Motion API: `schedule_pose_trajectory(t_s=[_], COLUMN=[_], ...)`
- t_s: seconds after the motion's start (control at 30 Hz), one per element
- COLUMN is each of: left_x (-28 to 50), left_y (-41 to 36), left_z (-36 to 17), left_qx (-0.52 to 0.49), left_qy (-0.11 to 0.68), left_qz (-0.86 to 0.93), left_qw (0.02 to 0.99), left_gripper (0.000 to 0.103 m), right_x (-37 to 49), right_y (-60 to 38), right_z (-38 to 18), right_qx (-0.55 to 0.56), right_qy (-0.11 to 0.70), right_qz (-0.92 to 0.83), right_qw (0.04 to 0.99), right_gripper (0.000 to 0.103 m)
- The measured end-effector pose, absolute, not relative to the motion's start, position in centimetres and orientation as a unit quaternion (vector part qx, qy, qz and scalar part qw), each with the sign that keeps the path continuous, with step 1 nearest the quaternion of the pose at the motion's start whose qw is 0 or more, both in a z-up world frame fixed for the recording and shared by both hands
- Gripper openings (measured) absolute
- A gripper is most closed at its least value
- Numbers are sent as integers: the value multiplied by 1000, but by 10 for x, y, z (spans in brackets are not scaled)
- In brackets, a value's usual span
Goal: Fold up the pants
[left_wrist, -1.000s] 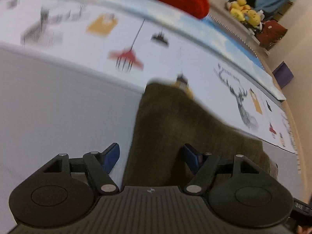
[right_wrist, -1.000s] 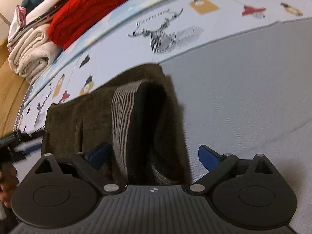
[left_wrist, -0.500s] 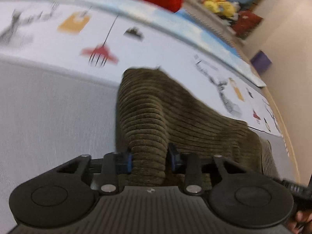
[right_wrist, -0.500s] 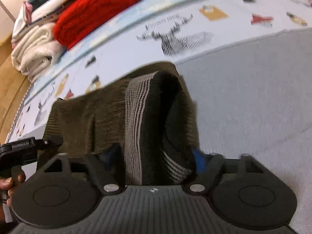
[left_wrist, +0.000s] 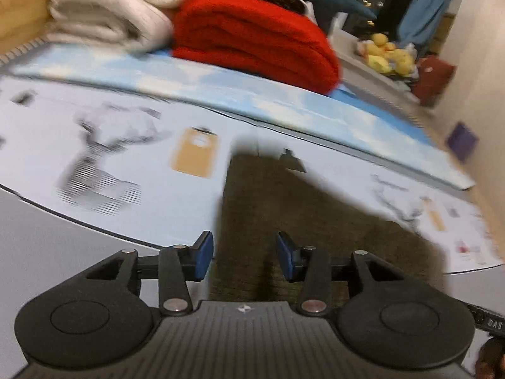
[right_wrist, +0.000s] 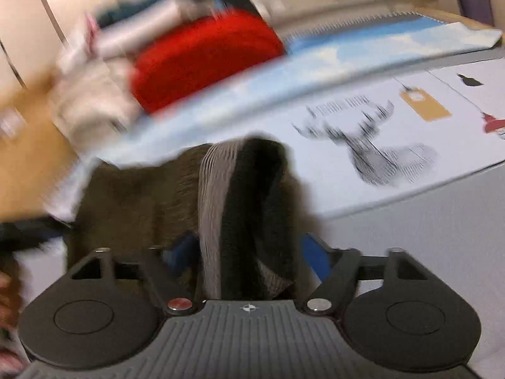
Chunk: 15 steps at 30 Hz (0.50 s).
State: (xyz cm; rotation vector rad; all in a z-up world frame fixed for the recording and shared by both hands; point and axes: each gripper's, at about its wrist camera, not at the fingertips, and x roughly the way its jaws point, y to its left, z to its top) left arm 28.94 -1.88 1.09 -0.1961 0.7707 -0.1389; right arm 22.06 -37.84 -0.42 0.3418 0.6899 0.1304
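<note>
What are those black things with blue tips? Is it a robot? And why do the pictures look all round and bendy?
It's not a robot. A person holds a pinching tool in each hand. Each tool carries a small wide-eyed camera looking along its two fingers, and that lens bends the picture. One picture comes from the left gripper, the other from the right gripper. Both look at brown pants lying across a grey cover and a sheet with deer drawings. Behind are a folded red knit and white blankets. Both tools' jaws have just been opening. The left one's blue pads stand apart, with cloth between them but not squeezed. The right one has the striped waistband between its jaws; the blur hides whether it pinches.
</note>
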Motion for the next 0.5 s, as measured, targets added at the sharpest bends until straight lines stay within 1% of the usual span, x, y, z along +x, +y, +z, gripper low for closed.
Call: schedule_pose_trajectory(t_s=[0.03, 0.07, 0.17, 0.2, 0.27, 0.3, 0.33, 0.4, 0.43, 0.47, 0.5], left_x=[281, 271, 237, 226, 212, 202, 195, 189, 184, 178, 179], left_y=[-17, -18, -33, -40, -54, -56, -55, -53, -50, -49, -52], left_z=[12, 11, -2, -12, -41, -48, -48, -36, -30, -28, -32], left_qx=[-85, -76, -38, -16, 42, 47, 43, 29, 20, 19, 33], left_qy=[369, 365, 367, 376, 408, 392, 381, 372, 354, 338, 351], left_qz=[-74, -82, -124, -132, -126, -123, -118, -106, -105, -111, -115], left_qw=[923, 924, 921, 917, 904, 911, 916, 922, 929, 934, 929], left_gripper=[48, 48, 48, 48, 49, 49, 49, 49, 51, 53, 53], right_x=[225, 225, 216, 213, 213, 215, 214, 209, 205, 202, 202], right_y=[-380, -384, -394, -390, -373, -365, -362, -369, -371, -368, -365], right_z=[-12, -15, -8, -5, -9, -16, -23, -21, -15, -13, -14], right_qx=[153, 163, 218, 211, 146, 105, 91, 127, 138, 132, 112], right_qy=[357, 363, 354, 348, 367, 387, 397, 389, 378, 367, 368], right_qz=[32, 20, 45, 64, 75, 64, 58, 50, 52, 53, 53], right_qw=[921, 917, 908, 911, 916, 914, 912, 911, 914, 919, 922], right_gripper=[76, 79, 77, 77, 76, 78, 80, 79, 79, 79, 79])
